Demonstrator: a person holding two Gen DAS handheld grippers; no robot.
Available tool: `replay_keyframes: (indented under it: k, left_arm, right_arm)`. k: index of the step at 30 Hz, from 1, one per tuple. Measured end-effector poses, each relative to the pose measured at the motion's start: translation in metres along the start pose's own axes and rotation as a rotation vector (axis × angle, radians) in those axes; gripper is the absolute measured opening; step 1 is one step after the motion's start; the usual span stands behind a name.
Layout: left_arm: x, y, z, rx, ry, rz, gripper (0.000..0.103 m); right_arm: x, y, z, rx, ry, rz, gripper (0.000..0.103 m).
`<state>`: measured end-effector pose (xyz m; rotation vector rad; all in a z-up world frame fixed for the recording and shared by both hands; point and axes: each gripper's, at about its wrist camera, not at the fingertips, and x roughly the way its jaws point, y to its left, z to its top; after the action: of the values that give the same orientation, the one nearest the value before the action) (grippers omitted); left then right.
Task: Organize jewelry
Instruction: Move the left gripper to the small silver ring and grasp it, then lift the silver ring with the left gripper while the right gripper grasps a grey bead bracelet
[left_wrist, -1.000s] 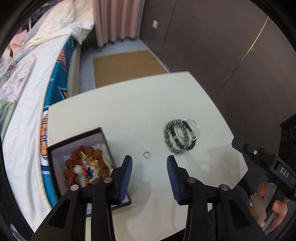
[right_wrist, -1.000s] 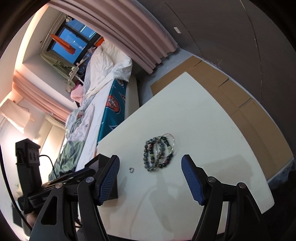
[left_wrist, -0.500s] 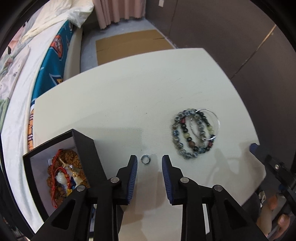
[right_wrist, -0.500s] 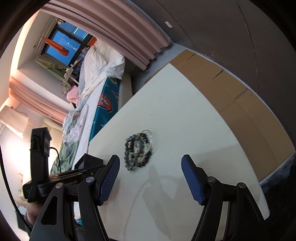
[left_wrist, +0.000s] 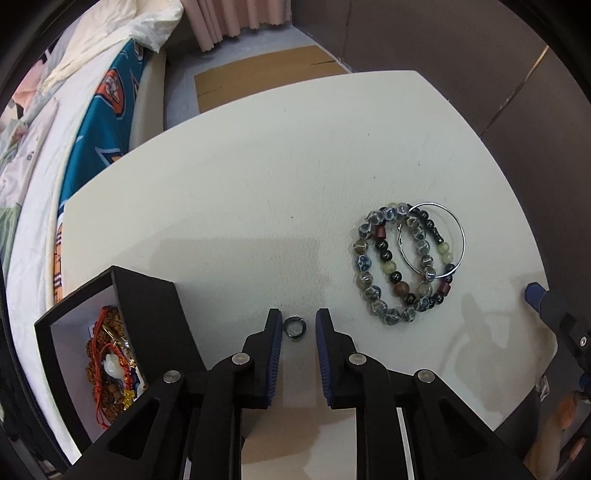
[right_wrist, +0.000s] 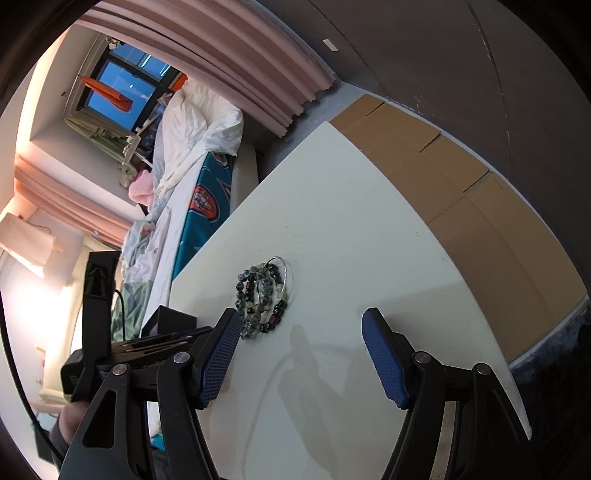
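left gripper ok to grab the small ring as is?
Probably yes. The ring lies flat on the table between the left gripper's open fingers, nothing blocking. The box sits close beside the left finger, apart from it.

White table (left_wrist: 258, 166); bed beside it with teal patterned sheet (left_wrist: 99, 122) and white duvet (right_wrist: 195, 125); pink curtains (right_wrist: 236, 62); flattened cardboard (right_wrist: 480, 206) on floor; window (right_wrist: 114, 88) behind bed

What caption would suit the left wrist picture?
Left gripper open around a small ring on the white table, between the black jewelry box and beaded bracelets.
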<state>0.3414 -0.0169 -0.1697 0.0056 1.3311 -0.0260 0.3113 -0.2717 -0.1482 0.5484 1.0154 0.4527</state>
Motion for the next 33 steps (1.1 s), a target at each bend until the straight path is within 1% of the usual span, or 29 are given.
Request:
replay_keyframes:
  k: [1,2,3,7,12,15,17,18,19,20,26,31,33]
  left_arm:
    - [0.001,0.0,0.0,-0.001,-0.001,0.001,0.018]
    - [0.001,0.0,0.0,-0.001,-0.002,0.004,0.014]
    - [0.001,0.002,0.001,-0.002,-0.005,0.006,0.013]
    - [-0.004,0.007,0.001,-0.014,-0.023,-0.017,0.013]
    - [-0.027,0.013,-0.002,-0.032,-0.078,-0.054,0.013]
    - [-0.04,0.02,-0.004,-0.046,-0.103,-0.068,0.013]
    - [-0.047,0.025,-0.005,-0.055,-0.12,-0.075,0.013]
    - [-0.051,0.027,-0.005,-0.059,-0.128,-0.079,0.013]
    - [-0.055,0.027,-0.007,-0.06,-0.135,-0.083,0.013]
    - [-0.059,0.026,-0.009,-0.061,-0.142,-0.085,0.013]
    - [-0.075,0.037,-0.015,-0.071,-0.176,-0.106,0.013]
    - [-0.089,0.046,-0.022,-0.083,-0.21,-0.126,0.013]
    - [-0.096,0.051,-0.024,-0.083,-0.225,-0.134,0.013]
  right_arm:
    - [0.0,0.0,0.0,-0.001,0.002,-0.002,0.07]
    - [0.0,0.001,0.0,-0.002,0.003,-0.003,0.07]
    - [0.0,0.001,0.0,-0.003,0.004,-0.004,0.07]
    - [-0.001,0.004,0.001,-0.002,0.002,0.002,0.07]
    - [0.007,0.014,0.007,-0.004,0.024,0.036,0.069]
    - [0.022,0.023,0.009,-0.004,0.067,0.062,0.06]
    - [0.033,0.027,0.01,-0.001,0.103,0.059,0.048]
    - [0.039,0.029,0.01,0.001,0.118,0.058,0.045]
    - [0.046,0.029,0.011,0.008,0.14,0.055,0.038]
    - [0.051,0.03,0.011,0.013,0.152,0.052,0.033]
    - [0.067,0.041,0.013,0.008,0.197,0.039,0.031]
    - [0.076,0.049,0.013,-0.011,0.22,-0.01,0.027]
    - [0.08,0.051,0.013,-0.017,0.225,-0.055,0.026]
